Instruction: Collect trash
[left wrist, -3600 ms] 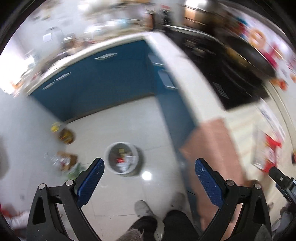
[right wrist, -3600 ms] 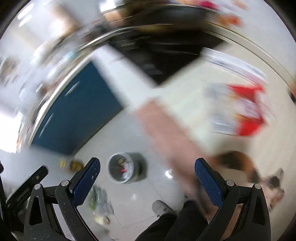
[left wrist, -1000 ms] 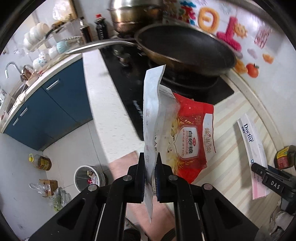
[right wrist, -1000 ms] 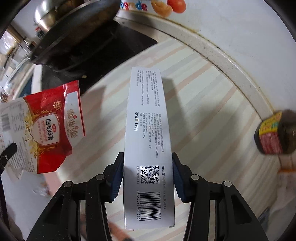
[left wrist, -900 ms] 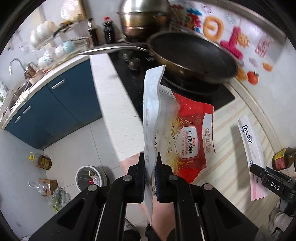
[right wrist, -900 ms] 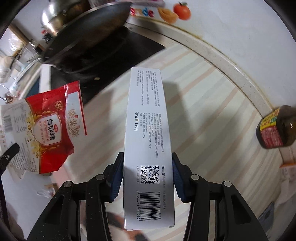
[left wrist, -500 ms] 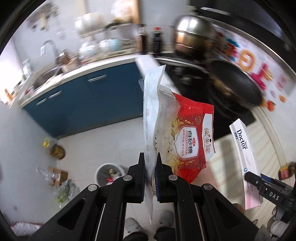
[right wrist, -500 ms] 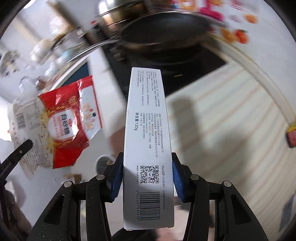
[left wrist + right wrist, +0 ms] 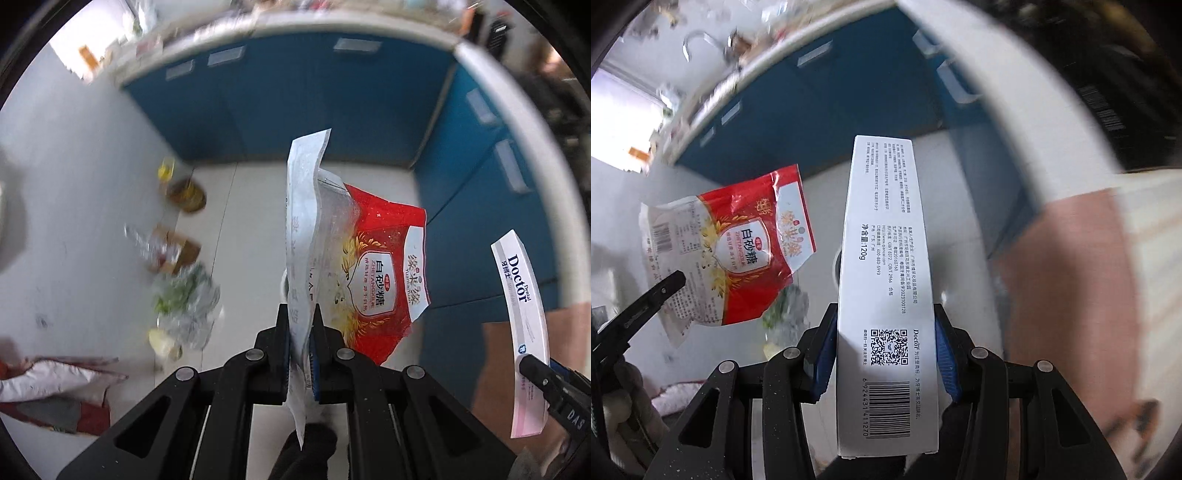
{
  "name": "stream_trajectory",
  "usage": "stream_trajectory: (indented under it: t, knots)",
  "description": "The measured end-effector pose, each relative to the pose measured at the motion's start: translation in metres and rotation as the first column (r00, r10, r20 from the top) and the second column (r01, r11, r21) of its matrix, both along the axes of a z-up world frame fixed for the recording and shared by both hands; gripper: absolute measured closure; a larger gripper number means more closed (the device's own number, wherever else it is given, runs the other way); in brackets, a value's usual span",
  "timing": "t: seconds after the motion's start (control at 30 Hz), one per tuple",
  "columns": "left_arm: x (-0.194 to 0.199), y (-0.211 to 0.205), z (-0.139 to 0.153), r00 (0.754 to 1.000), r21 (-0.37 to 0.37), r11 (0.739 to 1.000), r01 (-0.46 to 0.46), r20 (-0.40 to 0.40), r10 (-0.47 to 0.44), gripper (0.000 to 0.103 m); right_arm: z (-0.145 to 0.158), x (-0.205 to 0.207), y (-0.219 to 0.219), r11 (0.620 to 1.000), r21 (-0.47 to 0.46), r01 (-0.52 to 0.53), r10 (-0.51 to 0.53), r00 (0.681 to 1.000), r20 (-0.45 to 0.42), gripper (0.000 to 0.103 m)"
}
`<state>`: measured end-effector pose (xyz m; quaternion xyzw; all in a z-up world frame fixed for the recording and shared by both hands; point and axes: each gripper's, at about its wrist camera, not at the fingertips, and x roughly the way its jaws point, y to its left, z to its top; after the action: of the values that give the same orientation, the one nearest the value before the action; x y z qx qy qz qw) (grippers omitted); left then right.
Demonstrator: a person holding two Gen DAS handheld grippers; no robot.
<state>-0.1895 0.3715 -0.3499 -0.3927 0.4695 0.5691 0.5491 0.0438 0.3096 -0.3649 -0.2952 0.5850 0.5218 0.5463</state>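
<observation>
Two pieces of trash in my grip, both held above the floor (image 9: pixel 103 206). Item one: red-and-white sugar bag (image 9: pixel 373 273), its edge pinched in my left gripper (image 9: pixel 300 332), fingers (image 9: pixel 282 332) together on it. Item two: white toothpaste box (image 9: pixel 886 280), my right gripper (image 9: pixel 886 354) with its blue fingers (image 9: pixel 827 354) clamped on its sides. Backdrop: blue cabinets (image 9: pixel 314 99), loose litter (image 9: pixel 181 295) lying on the floor.

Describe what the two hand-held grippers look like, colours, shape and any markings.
Both look alike: the left hand-held gripper and right hand-held gripper have matte black, speckled linkage arms with triangular cut-outs and silver pivot pins, ending in blue textured pads. In the left wrist view, white letters "DAS" mark the right one's side.
</observation>
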Motion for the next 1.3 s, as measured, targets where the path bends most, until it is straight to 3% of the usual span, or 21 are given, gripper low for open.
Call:
stream_trajectory:
  t: [0.3, 0.4, 0.47, 0.6, 0.67, 0.7, 0.73, 0.83, 0.9, 0.97, 1.1, 1.3]
  knots:
    - [-0.048, 0.072, -0.237, 0.996, -0.242, 0.968, -0.058, -0.073, 0.042, 0.097, -0.235, -0.079, 0.076, 0.972, -0.218, -0.092, 0.069, 0.991, -0.114, 0.054]
    - [-0.055, 0.094, -0.303, 0.996, -0.296, 0.954, -0.052, -0.079, 0.03, 0.096, -0.308, -0.096, 0.096, 0.951, -0.28, -0.129, 0.094, 0.986, -0.135, 0.054]
    - [-0.055, 0.105, -0.335, 0.997, -0.317, 0.948, -0.042, -0.076, 0.019, 0.09, -0.361, -0.109, 0.111, 0.932, -0.325, -0.159, 0.115, 0.982, -0.15, 0.053]
    - [-0.055, 0.12, -0.382, 1.0, -0.369, 0.929, -0.021, -0.021, 0.015, 0.085, -0.432, -0.12, 0.136, 0.899, -0.392, -0.194, 0.154, 0.979, -0.131, 0.052]
    - [-0.058, 0.122, -0.385, 1.0, -0.368, 0.93, -0.02, -0.018, 0.014, 0.063, -0.454, -0.118, 0.144, 0.885, -0.425, -0.192, 0.158, 0.981, -0.115, 0.046]
    - [-0.063, 0.123, -0.384, 1.0, -0.36, 0.932, -0.028, -0.014, 0.024, 0.023, -0.457, -0.113, 0.144, 0.883, -0.43, -0.188, 0.157, 0.982, -0.107, 0.032]
    - [-0.066, 0.122, -0.381, 0.999, -0.353, 0.935, -0.034, -0.006, 0.034, 0.0, -0.456, -0.11, 0.145, 0.887, -0.429, -0.17, 0.146, 0.985, -0.088, 0.026]
    - [-0.07, 0.117, -0.362, 0.998, -0.345, 0.937, -0.058, 0.0, 0.062, 0.0, -0.44, -0.112, 0.148, 0.904, -0.398, -0.156, 0.147, 0.988, -0.053, 0.02]
    - [-0.077, 0.111, -0.344, 0.997, -0.33, 0.941, -0.069, 0.005, 0.075, 0.0, -0.412, -0.114, 0.144, 0.917, -0.37, -0.149, 0.16, 0.987, 0.001, 0.006]
    - [-0.081, 0.104, -0.321, 0.996, -0.29, 0.954, -0.079, 0.004, 0.084, 0.0, -0.378, -0.12, 0.136, 0.933, -0.326, -0.149, 0.181, 0.981, 0.067, 0.0]
    - [-0.094, 0.078, -0.259, 0.996, -0.196, 0.977, -0.083, 0.014, 0.088, 0.0, -0.298, -0.145, 0.114, 0.96, -0.232, -0.154, 0.203, 0.958, 0.204, 0.0]
    - [-0.1, 0.027, -0.154, 0.998, -0.019, 0.999, -0.04, 0.046, 0.041, 0.0, -0.175, -0.149, 0.065, 0.988, -0.084, -0.129, 0.148, 0.946, 0.287, 0.0]
